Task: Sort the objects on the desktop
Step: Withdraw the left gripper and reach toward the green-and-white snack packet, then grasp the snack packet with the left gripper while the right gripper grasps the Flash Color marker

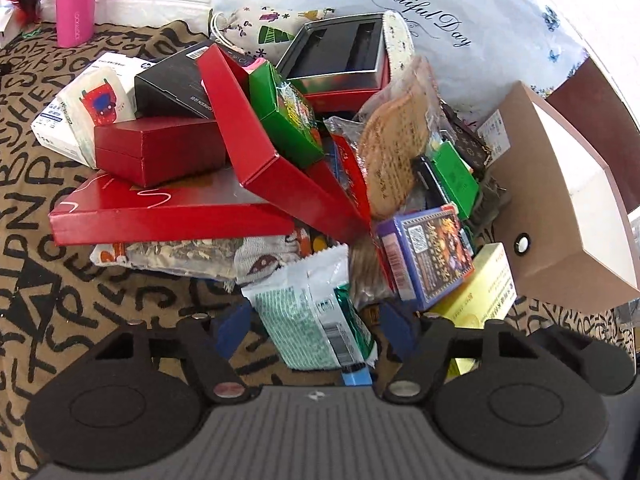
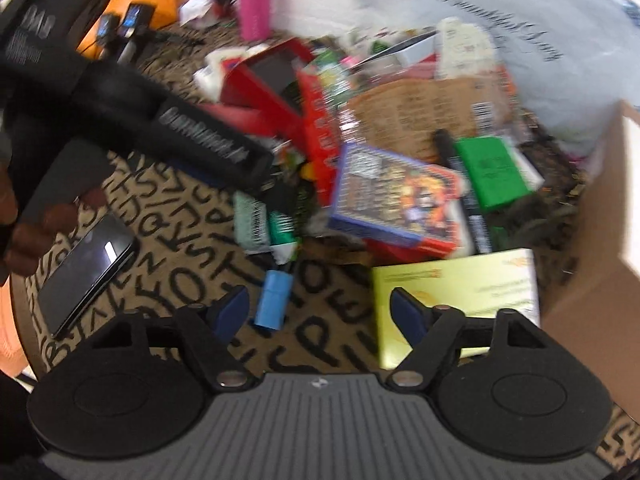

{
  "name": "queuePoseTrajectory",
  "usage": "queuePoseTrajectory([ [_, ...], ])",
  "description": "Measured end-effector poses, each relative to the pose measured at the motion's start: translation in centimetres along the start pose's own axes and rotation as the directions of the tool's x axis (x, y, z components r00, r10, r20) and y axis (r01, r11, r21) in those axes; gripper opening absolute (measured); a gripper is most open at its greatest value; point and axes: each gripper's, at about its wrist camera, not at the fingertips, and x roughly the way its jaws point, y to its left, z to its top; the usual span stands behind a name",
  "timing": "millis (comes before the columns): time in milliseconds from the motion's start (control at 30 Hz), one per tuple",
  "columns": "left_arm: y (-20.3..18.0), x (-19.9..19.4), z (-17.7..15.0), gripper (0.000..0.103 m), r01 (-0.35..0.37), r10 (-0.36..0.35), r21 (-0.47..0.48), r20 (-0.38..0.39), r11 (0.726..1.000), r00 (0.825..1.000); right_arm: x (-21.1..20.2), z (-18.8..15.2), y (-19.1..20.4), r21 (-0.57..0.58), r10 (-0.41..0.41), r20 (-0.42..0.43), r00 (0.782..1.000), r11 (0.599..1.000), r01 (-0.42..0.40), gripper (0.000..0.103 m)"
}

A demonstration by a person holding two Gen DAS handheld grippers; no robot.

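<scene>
A heap of desktop objects lies on a letter-patterned cloth [image 1: 60, 280]. My left gripper [image 1: 314, 328] is open and points down at the heap's near edge. A white and green packet [image 1: 308, 316] lies between its blue pads [image 1: 234, 326], and cloth shows beside the packet. My right gripper [image 2: 318, 314] is open over the cloth. A small blue cap-like piece [image 2: 274, 300] lies just inside its left pad, and a yellow-green box [image 2: 460, 296] lies behind its right finger. The right wrist view is blurred. There the left gripper [image 2: 276, 196], held by a hand [image 2: 24, 232], reaches to the packet [image 2: 256, 220].
Red boxes [image 1: 168, 208] are stacked at the left of the heap, with a purple card box [image 1: 428, 256], green boxes [image 1: 288, 116] and a black tin [image 1: 340, 52]. A cardboard box [image 1: 552, 200] stands at the right. A pink bottle [image 1: 76, 0] stands at the back. A phone [image 2: 84, 272] lies at the left.
</scene>
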Motion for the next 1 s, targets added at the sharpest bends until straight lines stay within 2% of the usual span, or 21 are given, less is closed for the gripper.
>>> queuePoseTrajectory([
  [100, 0.5, 0.8, 0.3, 0.067, -0.001, 0.001, -0.024, -0.019, 1.000, 1.000, 1.7, 0.7, 0.8, -0.020, 0.027, -0.032, 0.999, 0.999, -0.028, 0.061],
  [133, 0.8, 1.0, 0.3, 0.064, 0.001, -0.002, -0.035, -0.026, 0.999, 1.000, 2.2, 0.9, 1.1, -0.033, 0.028, -0.039, 0.999, 0.999, -0.029, 0.059],
  [300, 2.4, 0.5, 0.2, 0.062, 0.032, -0.035, -0.088, -0.029, 0.996, 0.999, 4.1, 1.6, 2.0, -0.071, 0.025, -0.066, 0.997, 0.997, -0.030, 0.044],
  [333, 2.8, 0.3, 0.1, 0.058, 0.035, -0.038, -0.100, -0.027, 0.994, 0.999, 4.4, 1.7, 2.1, -0.072, 0.025, -0.069, 0.997, 0.997, -0.030, 0.041],
  [467, 4.1, -0.6, -0.4, 0.057, 0.027, -0.029, -0.124, -0.019, 0.992, 0.999, 5.2, 1.7, 2.2, -0.068, 0.036, -0.098, 0.995, 0.997, -0.043, 0.021],
  [633, 4.7, -1.2, -0.7, 0.057, 0.029, -0.032, -0.128, -0.025, 0.991, 0.999, 3.9, 0.2, 1.4, -0.052, 0.073, -0.123, 0.990, 0.995, -0.080, 0.018],
  [833, 4.7, -0.6, -0.6, 0.064, 0.019, -0.025, -0.139, -0.037, 0.990, 0.999, 2.0, -2.5, 1.0, -0.062, 0.075, -0.164, 0.984, 0.994, -0.087, 0.016],
  [1000, 3.3, 0.6, 0.1, 0.061, 0.029, -0.035, -0.106, -0.059, 0.994, 0.998, 2.2, -1.9, 1.4, -0.051, 0.054, -0.156, 0.986, 0.997, -0.063, 0.017],
])
